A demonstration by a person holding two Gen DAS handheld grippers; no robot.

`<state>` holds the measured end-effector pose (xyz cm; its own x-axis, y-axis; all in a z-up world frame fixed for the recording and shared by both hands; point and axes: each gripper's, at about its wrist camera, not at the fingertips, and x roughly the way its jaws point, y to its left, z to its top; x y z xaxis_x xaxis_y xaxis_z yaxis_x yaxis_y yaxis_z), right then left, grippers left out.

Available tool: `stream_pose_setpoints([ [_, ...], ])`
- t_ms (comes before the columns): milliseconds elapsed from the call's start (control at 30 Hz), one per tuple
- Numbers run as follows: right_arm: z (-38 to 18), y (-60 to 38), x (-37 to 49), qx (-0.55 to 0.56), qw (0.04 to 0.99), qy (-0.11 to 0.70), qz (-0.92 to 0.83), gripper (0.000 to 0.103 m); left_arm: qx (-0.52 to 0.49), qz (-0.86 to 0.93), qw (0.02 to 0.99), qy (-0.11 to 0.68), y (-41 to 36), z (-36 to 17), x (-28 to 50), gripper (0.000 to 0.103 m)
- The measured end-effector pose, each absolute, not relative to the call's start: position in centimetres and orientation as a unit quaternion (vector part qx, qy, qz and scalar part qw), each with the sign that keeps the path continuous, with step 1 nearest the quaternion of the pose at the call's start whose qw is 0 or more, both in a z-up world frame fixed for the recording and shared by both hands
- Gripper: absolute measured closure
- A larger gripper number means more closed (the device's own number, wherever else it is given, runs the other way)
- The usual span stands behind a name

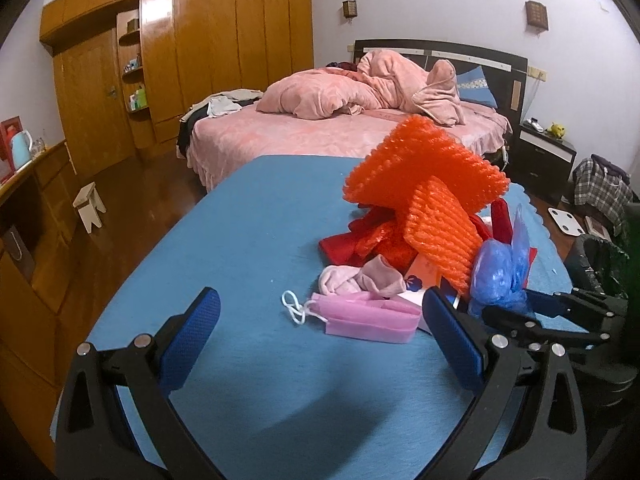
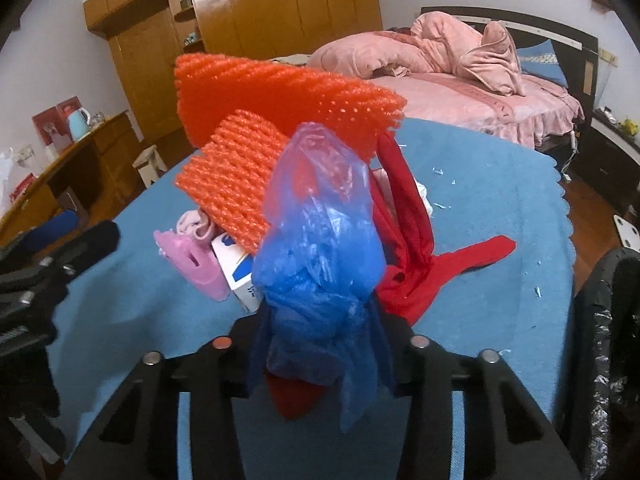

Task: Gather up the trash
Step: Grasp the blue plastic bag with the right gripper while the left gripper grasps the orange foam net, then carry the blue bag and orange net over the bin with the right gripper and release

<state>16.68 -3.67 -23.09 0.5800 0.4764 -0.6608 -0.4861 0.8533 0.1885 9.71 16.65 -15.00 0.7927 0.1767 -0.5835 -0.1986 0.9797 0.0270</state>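
On my left the blue tablecloth [image 1: 248, 216] lies bare from its left edge up to the pile, with dark wood floor and a small white stool [image 1: 90, 205] beyond that edge. My left gripper [image 1: 320, 320] hangs low over this open stretch, angled downward, its jaws spread wide with nothing between them; its right blue pad [image 1: 454, 334] sits just beside the pink face mask [image 1: 362, 316]. Behind the mask lie a pink sock [image 1: 360, 280] and a small white box [image 2: 240, 270]. Two orange foam nets [image 1: 428, 184] lean on top of the heap, propped over red cloth [image 2: 424, 264]. To their right, my right gripper [image 2: 320, 344] tilts downward at the heap's near side, and its jaws press on a crumpled blue plastic bag [image 2: 320, 248], which bulges up and spills down between the fingers. A bit of the red cloth shows under the bag at the jaws; I cannot tell whether it is caught too. Farther right, the cloth's scalloped edge [image 2: 566, 216] runs close by, scattered with small pale scraps. Just past that edge stands a bin lined with a black bag [image 2: 600, 320].
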Motion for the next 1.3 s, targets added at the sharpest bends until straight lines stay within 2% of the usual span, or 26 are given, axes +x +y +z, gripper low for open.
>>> stream_pose_setpoints([
  [167, -21.4, -4.5, 15.6, -0.017, 0.906, 0.338, 0.256, 0.061, -0.025, 0.088, 0.947, 0.307, 15.6, -15.2, 10.3, 0.005],
  [333, -21.4, -6.3, 16.5, -0.01, 0.919, 0.333, 0.212, 0.061, -0.029, 0.067, 0.949, 0.307, 13.8, -15.8, 11.6, 0.012],
  [400, -21.6, -6.9, 16.7, -0.005, 0.921, 0.336, 0.2, 0.061, -0.03, 0.058, 0.95, 0.306, 13.1, -15.9, 12.3, 0.021],
  [633, -22.0, -8.5, 17.5, 0.005, 0.924, 0.34, 0.178, 0.061, -0.036, 0.035, 0.952, 0.303, 11.0, -16.0, 15.2, 0.025],
  [733, -21.8, -8.8, 17.6, 0.006, 0.925, 0.338, 0.175, 0.061, -0.04, 0.016, 0.95, 0.31, 10.4, -16.5, 16.2, 0.041],
  [800, -21.7, -8.8, 17.5, 0.007, 0.925, 0.337, 0.174, 0.061, -0.05, 0.001, 0.946, 0.322, 10.2, -17.1, 17.0, 0.065],
  [867, -21.6, -9.1, 17.6, 0.009, 0.925, 0.337, 0.173, 0.061, -0.058, -0.006, 0.943, 0.327, 10.2, -17.5, 17.3, 0.079],
  [967, -21.5, -9.8, 17.2, 0.013, 0.926, 0.336, 0.17, 0.061, -0.052, -0.012, 0.946, 0.319, 9.8, -17.3, 16.6, 0.09],
  [1300, -17.9, -12.4, 15.1, 0.022, 0.94, 0.297, 0.165, 0.061, -0.068, -0.014, 0.964, 0.257, 9.6, -12.2, 12.0, 0.093],
])
